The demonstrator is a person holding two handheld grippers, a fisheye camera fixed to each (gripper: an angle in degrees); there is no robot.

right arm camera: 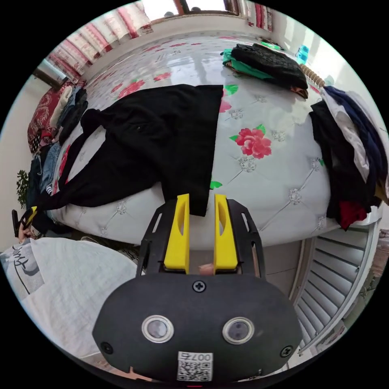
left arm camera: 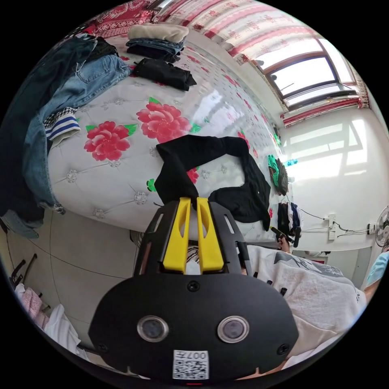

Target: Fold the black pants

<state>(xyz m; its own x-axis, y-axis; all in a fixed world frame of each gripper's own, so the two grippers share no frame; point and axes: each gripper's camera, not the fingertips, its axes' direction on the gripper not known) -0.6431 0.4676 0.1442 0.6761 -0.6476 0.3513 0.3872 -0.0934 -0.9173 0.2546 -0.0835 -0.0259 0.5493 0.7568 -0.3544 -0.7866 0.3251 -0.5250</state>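
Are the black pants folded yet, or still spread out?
Spread: the black pants lie open across the bed, one leg end in the left gripper.

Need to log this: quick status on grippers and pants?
Left gripper shut on black pants leg. Right gripper open at waist edge. Pants sprawled on bed, unfolded.

Black pants (right arm camera: 154,142), plain dark fabric, spread mostly flat across the flowered bed (right arm camera: 275,170), waist part wide, one corner hanging just over the near edge. One leg trailing as a narrow strip along the bed edge, lifted at its end and bent in a loose arch above the cover.
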